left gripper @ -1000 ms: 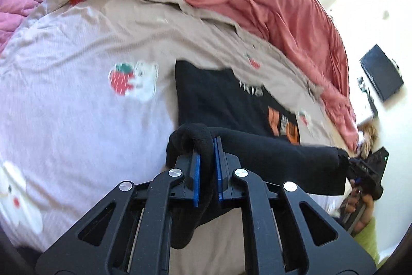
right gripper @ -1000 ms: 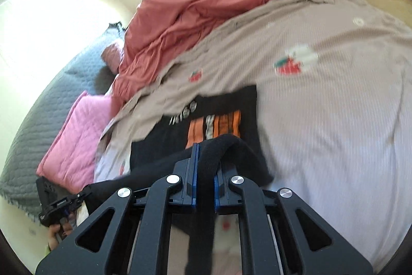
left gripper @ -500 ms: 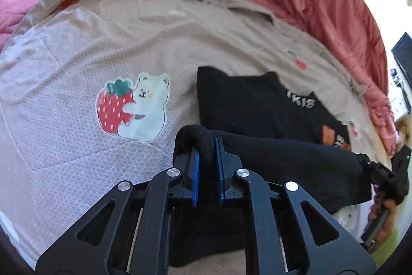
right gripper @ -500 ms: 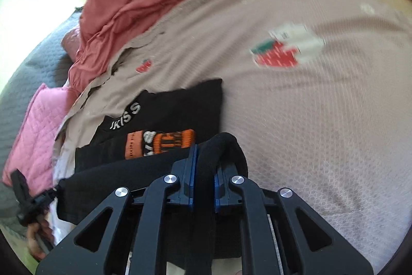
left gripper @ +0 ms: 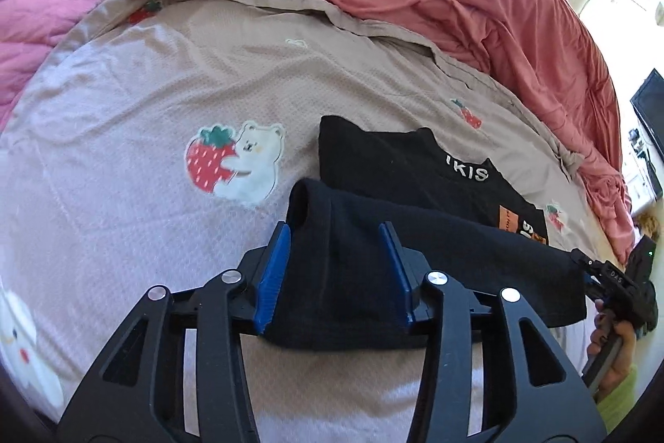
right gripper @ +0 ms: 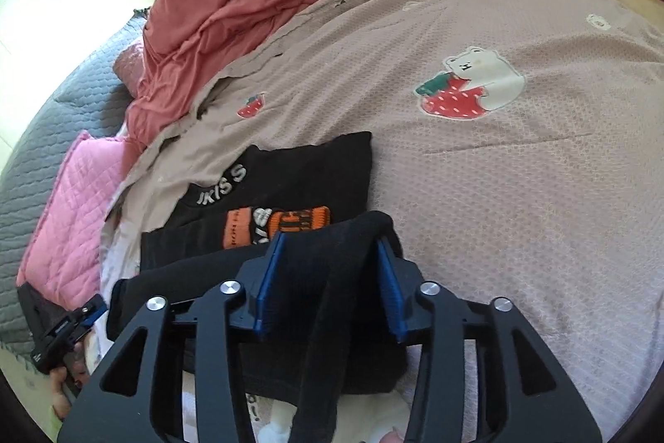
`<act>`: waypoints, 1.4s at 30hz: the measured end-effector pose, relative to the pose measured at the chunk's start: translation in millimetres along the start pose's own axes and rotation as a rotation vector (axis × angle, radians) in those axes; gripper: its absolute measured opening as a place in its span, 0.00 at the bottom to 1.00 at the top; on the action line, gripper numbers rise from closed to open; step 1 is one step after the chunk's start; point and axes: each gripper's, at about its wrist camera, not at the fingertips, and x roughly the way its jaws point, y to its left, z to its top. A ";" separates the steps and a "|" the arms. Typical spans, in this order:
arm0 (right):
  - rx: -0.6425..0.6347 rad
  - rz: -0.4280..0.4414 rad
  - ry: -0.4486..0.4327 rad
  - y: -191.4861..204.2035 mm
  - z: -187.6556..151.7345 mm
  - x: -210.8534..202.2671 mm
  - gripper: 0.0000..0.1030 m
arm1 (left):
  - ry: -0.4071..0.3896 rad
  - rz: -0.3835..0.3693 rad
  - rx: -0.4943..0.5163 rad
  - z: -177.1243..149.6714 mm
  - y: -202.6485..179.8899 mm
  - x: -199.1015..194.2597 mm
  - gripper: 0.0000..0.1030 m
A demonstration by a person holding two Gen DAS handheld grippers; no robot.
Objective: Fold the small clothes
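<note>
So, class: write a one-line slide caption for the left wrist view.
Left hand-held gripper, jaws just opened, releasing the folded edge of a black T-shirt onto a strawberry-bear bedspread.

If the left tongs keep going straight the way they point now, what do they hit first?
Most likely the folded-over edge of the black shirt, which lies between the open left tongs, whose jaws have just been opening. Under it is the printed bedspread; depth is unclear.

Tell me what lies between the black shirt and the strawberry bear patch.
Only bare beige bedspread separates the black shirt from the bear patch; the left wrist view shows it.
</note>
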 end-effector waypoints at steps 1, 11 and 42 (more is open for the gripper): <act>-0.009 -0.043 -0.004 -0.9 -1.0 -2.6 0.59 | 0.004 0.002 -0.006 -3.5 0.9 -1.3 0.36; -0.060 -0.046 -0.014 10.4 -18.3 -25.7 0.59 | 0.071 -0.007 0.003 -28.6 -3.6 -3.6 0.39; -0.160 0.032 -0.124 23.6 3.4 -17.6 0.09 | 0.022 -0.095 -0.119 24.7 -0.6 3.5 0.04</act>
